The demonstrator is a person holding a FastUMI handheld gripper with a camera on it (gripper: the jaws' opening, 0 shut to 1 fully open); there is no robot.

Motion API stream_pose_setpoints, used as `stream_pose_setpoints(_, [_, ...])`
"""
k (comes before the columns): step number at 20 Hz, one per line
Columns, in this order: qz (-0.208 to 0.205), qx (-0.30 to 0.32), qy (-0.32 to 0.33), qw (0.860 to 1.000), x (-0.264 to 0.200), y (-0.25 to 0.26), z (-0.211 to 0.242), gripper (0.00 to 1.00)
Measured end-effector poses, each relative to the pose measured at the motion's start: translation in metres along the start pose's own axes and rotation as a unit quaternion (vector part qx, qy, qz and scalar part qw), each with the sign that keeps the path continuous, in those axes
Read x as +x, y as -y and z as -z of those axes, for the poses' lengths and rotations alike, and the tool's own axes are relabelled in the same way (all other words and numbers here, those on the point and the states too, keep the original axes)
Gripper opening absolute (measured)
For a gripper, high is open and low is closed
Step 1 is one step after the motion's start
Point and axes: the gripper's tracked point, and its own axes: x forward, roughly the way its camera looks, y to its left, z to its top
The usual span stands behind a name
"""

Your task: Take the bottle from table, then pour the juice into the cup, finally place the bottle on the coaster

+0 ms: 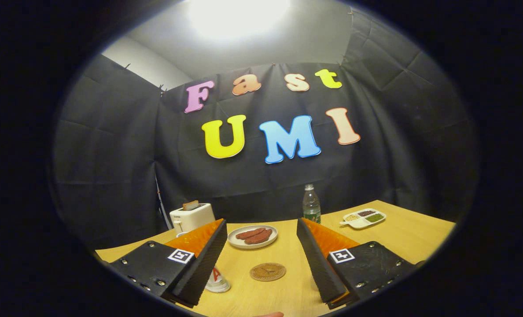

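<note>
Standing beyond the open, empty jaws, the bottle [311, 203].

cup [217, 281]: mostly hidden behind the left finger, near the counter's [288, 290] front edge
bottle [311, 204]: base covered by the right fingertip
toaster [192, 217]: lower corner behind the left fingertip
tray [363, 218] contents: too small to tell

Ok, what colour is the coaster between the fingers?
Brown, with an embossed pattern, on the coaster in the gripper view; the gripper is open.
</note>
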Motion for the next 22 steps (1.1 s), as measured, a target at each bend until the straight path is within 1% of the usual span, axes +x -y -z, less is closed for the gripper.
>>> stream_pose_setpoints(7, [-0.061,-0.014,-0.033,0.998,0.018,-0.073,0.048,0.96])
stream_pose_setpoints(9, [-0.072,-0.024,-0.043,0.996,0.023,-0.088,0.061,0.96])
stream_pose_setpoints(13, [-0.076,-0.039,-0.063,0.994,0.034,-0.103,0.091,0.96])
stream_pose_setpoints(16, [-0.073,-0.041,-0.080,0.993,0.047,-0.105,0.117,0.96])
stream_pose_setpoints(20, [-0.073,-0.044,-0.098,0.992,0.056,-0.106,0.139,0.95])
stream_pose_setpoints(21, [-0.072,-0.043,-0.100,0.991,0.057,-0.106,0.140,0.93])
stream_pose_setpoints(22, [-0.072,-0.044,-0.098,0.992,0.058,-0.107,0.144,0.83])
